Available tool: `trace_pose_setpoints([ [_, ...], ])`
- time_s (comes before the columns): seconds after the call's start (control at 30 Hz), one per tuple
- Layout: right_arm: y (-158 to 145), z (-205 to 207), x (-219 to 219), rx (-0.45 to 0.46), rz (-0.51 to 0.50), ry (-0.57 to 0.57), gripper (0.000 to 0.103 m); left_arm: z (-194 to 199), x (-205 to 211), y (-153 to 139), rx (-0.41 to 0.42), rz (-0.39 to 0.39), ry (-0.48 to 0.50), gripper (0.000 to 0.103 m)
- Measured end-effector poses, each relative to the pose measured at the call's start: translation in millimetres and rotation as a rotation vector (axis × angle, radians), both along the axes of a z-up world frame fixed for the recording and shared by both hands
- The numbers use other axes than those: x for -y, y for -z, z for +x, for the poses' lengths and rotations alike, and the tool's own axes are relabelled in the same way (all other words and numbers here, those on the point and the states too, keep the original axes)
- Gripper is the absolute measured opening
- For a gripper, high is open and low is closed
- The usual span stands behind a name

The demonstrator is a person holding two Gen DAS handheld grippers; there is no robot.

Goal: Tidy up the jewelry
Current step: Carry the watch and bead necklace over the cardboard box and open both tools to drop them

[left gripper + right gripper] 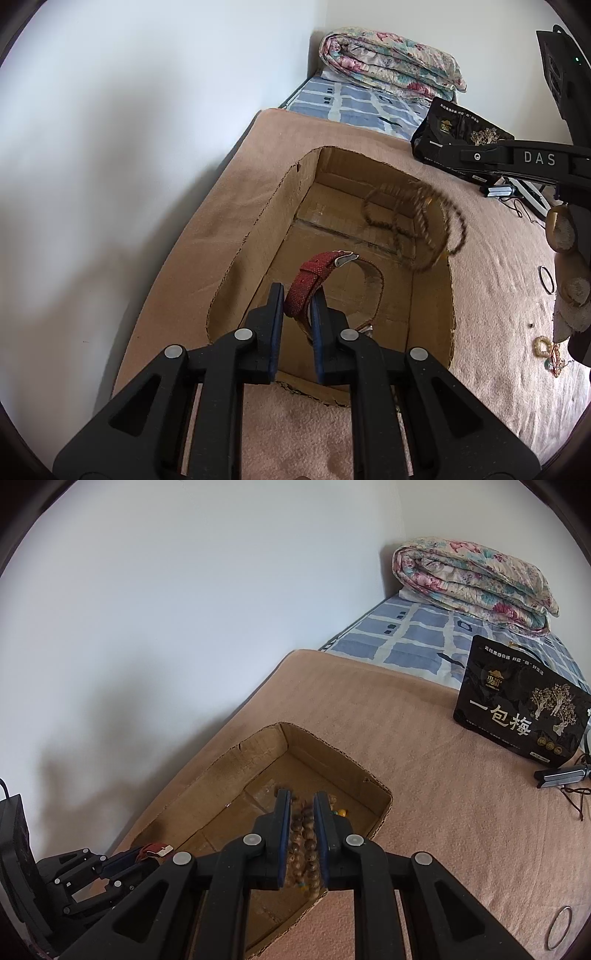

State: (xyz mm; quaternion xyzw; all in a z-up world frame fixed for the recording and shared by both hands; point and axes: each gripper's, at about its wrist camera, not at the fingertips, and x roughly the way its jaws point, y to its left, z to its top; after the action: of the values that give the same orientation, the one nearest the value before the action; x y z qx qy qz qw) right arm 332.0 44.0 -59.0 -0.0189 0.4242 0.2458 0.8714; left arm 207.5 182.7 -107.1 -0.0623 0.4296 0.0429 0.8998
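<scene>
Over an open cardboard box point(321, 229) on a bed's pink blanket point(424, 775), two hand-held grippers carry jewelry at once. The left hand-held gripper point(299, 299) is closed almost fully on a red fabric strap point(310, 284), whose metal end point(345, 258) arches forward above the box floor. The right hand-held gripper point(303, 812) is pinched on a bundle of wooden beads point(304, 843), several strands packed between its blue pads point(283, 834); seen from the left wrist, the beads hang in blurred loops over the box's right wall, so part of the string may lie outside the rim.

The step in hand looks like the drop: both pieces are held above the box and neither yet rests in it. To do it well, the right hand-held gripper would likely need to shift toward the box's middle before it opens, so that the trailing loops fall inside and do not drape over the wall. The strap sits well within the walls and could be lowered close to the floor, apart from the beads, to avoid a tangle.

More pieces wait on the blanket: a thin ring point(559, 926), a dark band point(546, 279) and a small bead bracelet point(542, 347). A black pouch point(524, 709) lies near a folded quilt point(476, 579).
</scene>
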Motion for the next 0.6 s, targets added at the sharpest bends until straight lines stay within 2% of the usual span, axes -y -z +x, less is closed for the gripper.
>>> trace_pose_setpoints([
  [0.03,-1,0,0,0.002,0.0,-0.002,0.017,1,0,0,-0.001,0.0,0.001,0.012],
  [0.07,-1,-1,0,0.006,-0.001,-0.003,0.027,1,0,0,-0.001,-0.007,0.005,0.017],
  [0.1,-3,-2,0,0.013,-0.004,-0.002,0.034,1,-1,0,-0.001,-0.021,0.01,0.03],
  [0.13,-4,-3,1,0.021,-0.007,0.002,0.037,1,0,-1,0.001,-0.022,0.009,0.04],
  [0.17,-5,-4,1,0.027,-0.009,0.006,0.046,0,0,-2,0.013,-0.017,0.008,0.057],
  [0.2,-7,-4,3,0.031,-0.009,0.01,0.06,-2,2,-4,0.026,-0.01,0.006,0.061],
  [0.23,-8,-5,4,0.037,-0.009,0.017,0.068,-3,2,-6,0.034,-0.007,0.006,0.061],
  [0.27,-9,-7,5,0.045,-0.009,0.022,0.081,-3,4,-8,0.036,-0.004,0.009,0.062],
  [0.3,-10,-8,6,0.057,-0.01,0.024,0.088,-4,4,-9,0.036,-0.002,0.008,0.064],
  [0.47,-17,-16,4,0.111,-0.071,0.04,0.099,-9,9,-15,0.055,0.012,0.007,0.068],
  [0.6,-24,-23,2,0.137,-0.096,0.035,0.1,-14,13,-21,0.075,0.03,0.008,0.068],
])
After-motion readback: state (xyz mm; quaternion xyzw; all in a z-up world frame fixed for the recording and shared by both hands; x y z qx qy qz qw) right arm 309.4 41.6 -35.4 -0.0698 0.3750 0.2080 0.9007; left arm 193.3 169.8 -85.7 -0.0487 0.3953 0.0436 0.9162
